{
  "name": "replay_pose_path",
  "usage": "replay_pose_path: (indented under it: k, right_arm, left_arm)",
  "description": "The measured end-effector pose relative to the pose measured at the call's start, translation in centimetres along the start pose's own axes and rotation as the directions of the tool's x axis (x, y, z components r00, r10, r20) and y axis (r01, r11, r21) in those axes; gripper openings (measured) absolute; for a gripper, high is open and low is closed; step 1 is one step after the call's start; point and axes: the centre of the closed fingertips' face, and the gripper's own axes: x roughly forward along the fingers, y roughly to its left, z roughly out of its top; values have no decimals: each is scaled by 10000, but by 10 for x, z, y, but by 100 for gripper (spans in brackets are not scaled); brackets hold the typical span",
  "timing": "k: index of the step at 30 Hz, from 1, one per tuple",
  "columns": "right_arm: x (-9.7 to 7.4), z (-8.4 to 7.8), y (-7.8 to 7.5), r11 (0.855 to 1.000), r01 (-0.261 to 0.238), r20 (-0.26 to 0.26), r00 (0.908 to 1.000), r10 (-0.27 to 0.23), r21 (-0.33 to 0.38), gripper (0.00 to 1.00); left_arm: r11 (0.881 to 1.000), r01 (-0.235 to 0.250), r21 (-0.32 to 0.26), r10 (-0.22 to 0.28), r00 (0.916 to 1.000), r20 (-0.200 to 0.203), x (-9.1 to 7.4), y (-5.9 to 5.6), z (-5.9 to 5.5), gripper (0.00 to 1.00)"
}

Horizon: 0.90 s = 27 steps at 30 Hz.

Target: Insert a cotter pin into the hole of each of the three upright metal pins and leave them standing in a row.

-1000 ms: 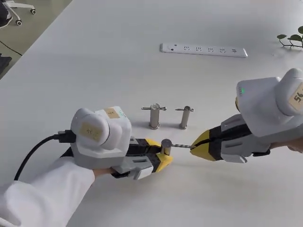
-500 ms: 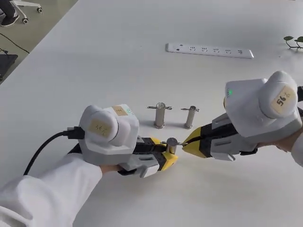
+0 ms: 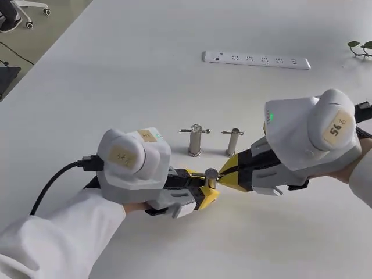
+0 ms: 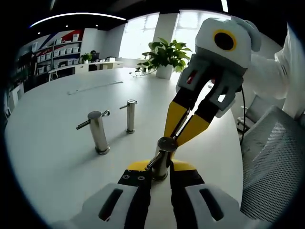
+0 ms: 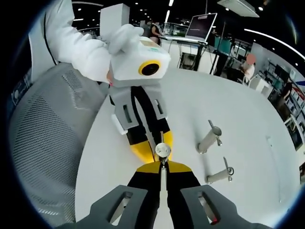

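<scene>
The third metal pin (image 3: 210, 175) stood upright on the counter (image 3: 145, 81), near me and just left of centre. The jaws of my left hand-held gripper (image 3: 204, 190) pinched its shank low down. My right hand-held gripper (image 3: 228, 171) met it from the right, jaws pressed together on the cotter pin (image 4: 153, 161). In the left gripper view a thin end of that cotter pin poked out on the near side of the head, so I judged it was already through the hole. I could not tell how fully it was seated.

I took the metal pin to be stiff, smooth steel on a narrow foot and therefore easy to tip, so the low grip on the shank suited it. The cotter pin looked light, thin and easy to bend. I judged it was best held close behind its head and pushed straight along the hole.

Beyond these, a second metal pin (image 3: 195, 142) and a further metal pin (image 3: 233, 143) stood side by side, each with a cotter pin across its top. A power strip (image 3: 256, 59) lay at the far side.
</scene>
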Motion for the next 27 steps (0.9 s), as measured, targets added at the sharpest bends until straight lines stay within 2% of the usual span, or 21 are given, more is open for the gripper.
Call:
replay_pose_path:
  k: [3, 8, 11, 13, 15, 17, 21, 22, 23, 25, 26, 27]
  right_arm:
    - [0, -1, 1, 9997, -173, -142, 9998, 171, -181, 0]
    - [1, -1, -4, 9997, -255, -45, 9997, 255, -57, 1]
    - [-1, 7, -5, 9990, -219, 301, 9993, 207, 377, 19]
    - [0, 7, -5, 9991, -239, 364, 9991, 226, 352, 18]
    - [0, 8, -4, 9989, -219, 352, 9992, 204, 415, 18]
    - [0, 8, -4, 9985, -229, 386, 9990, 210, 490, 19]
    - [-1, 11, -4, 9970, -224, 605, 9980, 179, 740, 19]
    - [-1, 12, -4, 9964, -221, 642, 9978, 168, 821, 19]
    - [-1, 13, -4, 9954, -192, 686, 9976, 128, 940, 20]
    - [-1, 14, -3, 9935, -250, 786, 9968, 163, 1111, 20]
    - [0, 16, 0, 9884, -468, 1003, 9944, 324, 1448, 19]
    - [0, 17, 1, 9865, -536, 1077, 9935, 371, 1547, 19]
  left_arm:
    - [9999, -1, 118, 2, 10000, -65, 0, -1, -1, 13]
    - [10000, -27, -11, 27, 9999, -107, 1, -1, -1, 13]
    - [9998, -38, 169, 40, 9999, -101, 1, -1, -1, 13]
    - [9997, -95, 221, 97, 9999, -128, 1, -1, -1, 14]
    - [9988, -239, 436, 247, 9996, -170, 0, 0, -2, 20]
    - [9982, -296, 531, 310, 9992, -250, -2, 1, -3, 31]
    - [9976, -173, 675, 194, 9994, -300, -13, -1, -2, 36]
    - [9970, -199, 751, 219, 9994, -253, -16, -1, -1, 39]
    - [9956, -196, 921, 200, 9998, -39, -20, -1, 3, 43]
    - [9972, -135, 742, 129, 9999, 84, -24, -1, 6, 50]
    - [9981, -50, 608, 29, 9994, 357, -31, -3, 11, 56]
    - [9983, 14, 591, -38, 9991, 418, -34, -4, 12, 60]
